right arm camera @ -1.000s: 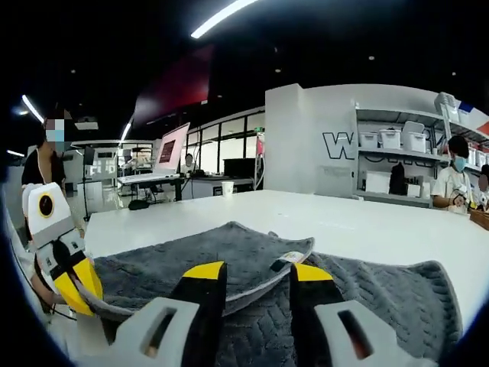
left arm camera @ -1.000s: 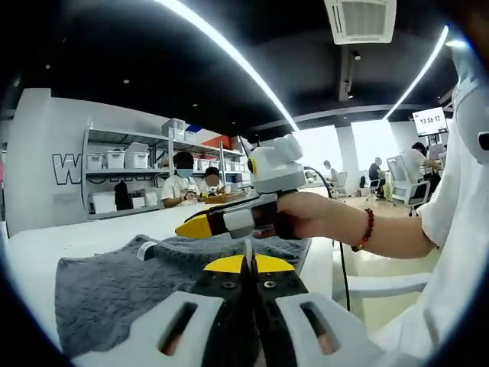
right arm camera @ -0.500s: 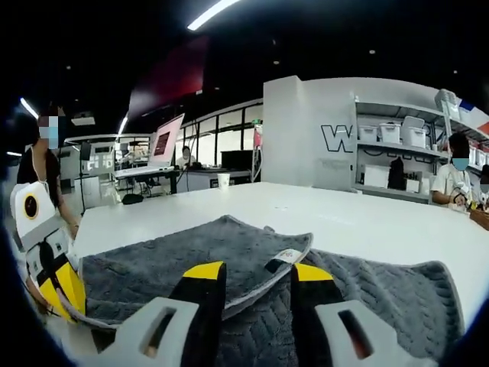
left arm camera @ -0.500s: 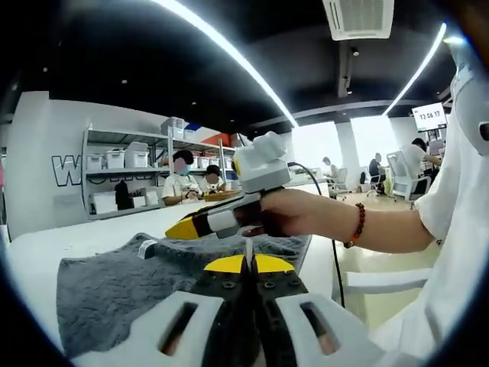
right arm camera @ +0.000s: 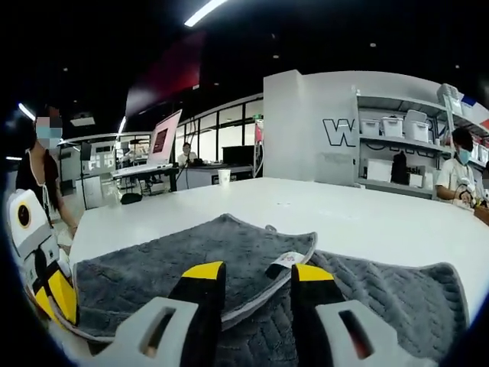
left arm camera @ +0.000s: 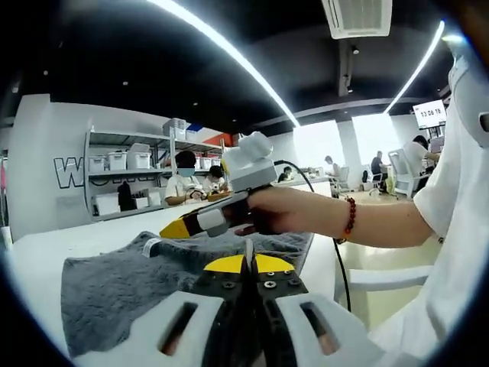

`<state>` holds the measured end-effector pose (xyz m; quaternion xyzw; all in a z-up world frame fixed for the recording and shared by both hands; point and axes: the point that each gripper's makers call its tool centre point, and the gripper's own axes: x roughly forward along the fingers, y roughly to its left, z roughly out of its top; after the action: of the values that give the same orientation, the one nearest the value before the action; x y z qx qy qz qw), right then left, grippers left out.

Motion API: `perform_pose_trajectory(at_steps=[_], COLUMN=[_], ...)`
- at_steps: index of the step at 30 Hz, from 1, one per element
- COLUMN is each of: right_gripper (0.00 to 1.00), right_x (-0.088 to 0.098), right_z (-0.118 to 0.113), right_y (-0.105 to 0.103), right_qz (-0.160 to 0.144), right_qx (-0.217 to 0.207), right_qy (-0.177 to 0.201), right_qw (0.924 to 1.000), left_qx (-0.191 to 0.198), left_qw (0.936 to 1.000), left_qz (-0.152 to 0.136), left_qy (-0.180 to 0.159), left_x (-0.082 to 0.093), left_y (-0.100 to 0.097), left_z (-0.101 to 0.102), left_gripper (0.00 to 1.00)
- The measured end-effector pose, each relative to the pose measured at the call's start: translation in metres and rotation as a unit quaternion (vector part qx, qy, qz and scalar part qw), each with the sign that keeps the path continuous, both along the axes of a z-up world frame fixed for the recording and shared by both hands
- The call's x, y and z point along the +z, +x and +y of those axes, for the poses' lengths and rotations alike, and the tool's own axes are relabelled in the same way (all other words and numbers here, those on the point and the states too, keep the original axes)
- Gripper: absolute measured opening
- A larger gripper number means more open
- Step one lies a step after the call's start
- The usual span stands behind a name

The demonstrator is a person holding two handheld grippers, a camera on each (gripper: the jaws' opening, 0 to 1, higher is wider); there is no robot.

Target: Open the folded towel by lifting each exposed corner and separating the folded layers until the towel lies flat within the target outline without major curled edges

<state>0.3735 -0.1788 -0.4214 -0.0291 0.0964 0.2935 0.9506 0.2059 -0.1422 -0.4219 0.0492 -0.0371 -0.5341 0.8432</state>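
Observation:
A grey towel [left arm camera: 107, 287] lies on the white table [left arm camera: 38, 252], with its top layer [right arm camera: 168, 260] folded over the lower layer [right arm camera: 397, 302]. A white label [right arm camera: 289, 260] marks the folded layer's corner. My left gripper [left arm camera: 248, 264] is shut on the towel's near edge; the same left gripper [right arm camera: 52, 300] holds that edge slightly raised at the left of the right gripper view. My right gripper [right arm camera: 258, 273] is open, its jaws low over the towel on either side of the label corner. In the left gripper view, the right gripper [left arm camera: 176, 228] hovers just short of the label [left arm camera: 150, 246].
The person's forearm with a bead bracelet [left arm camera: 350, 219] reaches across from the right. Shelves with white bins [right arm camera: 390, 139] and seated people stand behind the table. A cup [right arm camera: 224, 177] and a monitor [right arm camera: 170, 138] sit on a far desk. Bare tabletop [right arm camera: 344, 214] lies beyond the towel.
The right gripper has moved left and a little down towards the label corner. The left gripper stays shut on the towel's edge, which now sits lower and flatter in the right gripper view.

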Motion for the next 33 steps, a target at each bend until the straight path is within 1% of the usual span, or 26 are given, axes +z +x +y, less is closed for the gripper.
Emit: perform_pose_trajectory(at_steps=[4,9,18,23,33], right_gripper=[0.31,0.31,0.31,0.31,0.3], right_x=[0.0,-0.002,0.002,0.0,0.0], right_z=[0.001,0.004,0.003,0.0,-0.004], right_y=[0.004,0.008,0.013,0.022,0.034], right_qz=[0.0,0.009,0.006,0.016,0.02], right_qx=[-0.004,-0.001,-0.005,-0.012,-0.027], right_qy=[-0.004,-0.009,-0.007,-0.003,0.0], right_qw=[1.0,0.9999,0.9999,0.9998,0.9994], left_qx=[0.002,0.002,-0.004,-0.008,-0.01], left_qw=[1.0,1.0,1.0,0.9999,0.9999], left_qz=[0.0,0.0,-0.004,-0.007,-0.005], left_qy=[0.0,-0.005,-0.004,-0.007,-0.012], left_x=[-0.001,-0.001,-0.002,-0.001,-0.001], left_y=[0.0,0.0,-0.002,-0.003,-0.003], left_z=[0.002,0.004,0.004,0.004,0.005], left_gripper=[0.01,0.01,0.01,0.01,0.01])
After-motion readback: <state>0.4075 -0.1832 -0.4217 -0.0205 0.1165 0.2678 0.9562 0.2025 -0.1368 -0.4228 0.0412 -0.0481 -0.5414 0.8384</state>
